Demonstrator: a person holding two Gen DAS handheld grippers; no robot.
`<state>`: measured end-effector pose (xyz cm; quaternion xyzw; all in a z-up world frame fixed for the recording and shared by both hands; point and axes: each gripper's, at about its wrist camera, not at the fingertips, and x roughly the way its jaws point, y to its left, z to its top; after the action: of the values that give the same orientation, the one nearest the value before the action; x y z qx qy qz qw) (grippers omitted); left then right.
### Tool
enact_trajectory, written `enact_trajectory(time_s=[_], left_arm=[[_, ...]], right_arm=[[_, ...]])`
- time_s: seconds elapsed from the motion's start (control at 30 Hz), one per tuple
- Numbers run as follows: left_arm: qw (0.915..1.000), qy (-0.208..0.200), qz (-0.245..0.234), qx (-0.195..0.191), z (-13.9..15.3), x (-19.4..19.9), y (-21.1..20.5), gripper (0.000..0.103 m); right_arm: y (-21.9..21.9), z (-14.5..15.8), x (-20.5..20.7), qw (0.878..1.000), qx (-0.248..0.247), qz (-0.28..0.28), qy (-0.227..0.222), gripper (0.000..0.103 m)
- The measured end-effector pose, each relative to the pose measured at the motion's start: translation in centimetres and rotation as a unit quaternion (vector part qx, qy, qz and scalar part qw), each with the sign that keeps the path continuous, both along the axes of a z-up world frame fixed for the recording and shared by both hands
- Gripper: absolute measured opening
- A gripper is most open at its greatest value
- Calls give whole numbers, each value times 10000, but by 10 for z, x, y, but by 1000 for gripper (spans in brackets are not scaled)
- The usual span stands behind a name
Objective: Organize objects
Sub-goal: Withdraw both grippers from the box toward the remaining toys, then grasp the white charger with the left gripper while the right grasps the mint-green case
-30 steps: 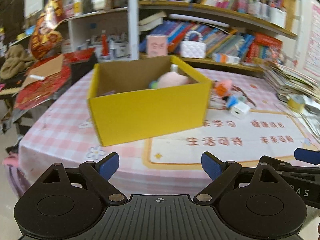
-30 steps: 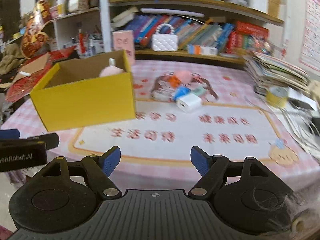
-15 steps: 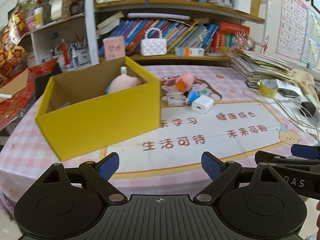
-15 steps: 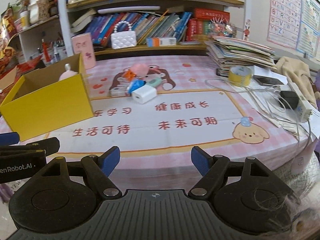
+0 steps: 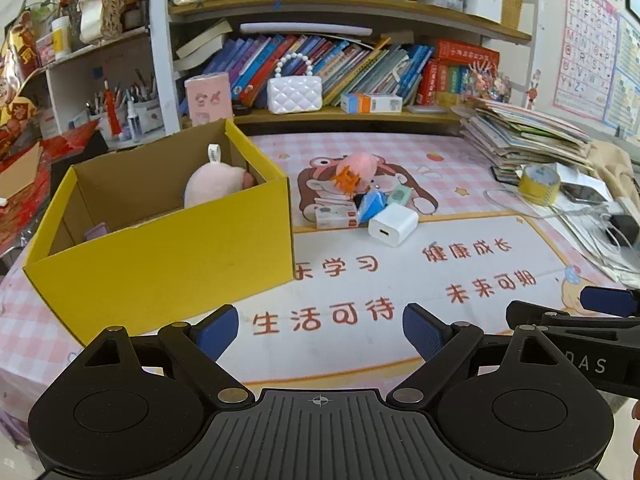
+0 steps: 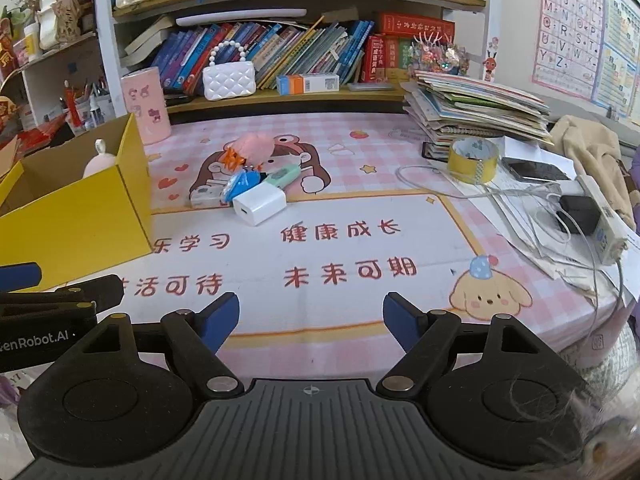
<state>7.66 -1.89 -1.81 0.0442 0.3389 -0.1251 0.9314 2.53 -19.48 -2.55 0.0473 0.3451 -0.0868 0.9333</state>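
Observation:
A yellow cardboard box stands open on the left of the table, with a pink plush toy inside. Right of it lies a small pile: a white charger cube, a blue wrapped item, a mint green item, a flat white packet and a pink toy with an orange clip. My left gripper is open and empty near the table's front edge. My right gripper is open and empty beside it, well short of the pile.
A roll of yellow tape, a phone, cables and a power strip crowd the right side. A stack of books sits behind them. A pink cylinder stands behind the box, and bookshelves line the back.
Both views have swung to the right: the yellow box slid left in frame and the pile and the table's right side came into view. Both grippers stayed open and empty.

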Motion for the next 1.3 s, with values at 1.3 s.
enact_trajectory(time_s=[1.3], left_arm=[[9946, 730, 658, -331, -48, 140, -132, 61]], right_arm=[[-119, 2, 190, 9932, 449, 1076, -47, 76]])
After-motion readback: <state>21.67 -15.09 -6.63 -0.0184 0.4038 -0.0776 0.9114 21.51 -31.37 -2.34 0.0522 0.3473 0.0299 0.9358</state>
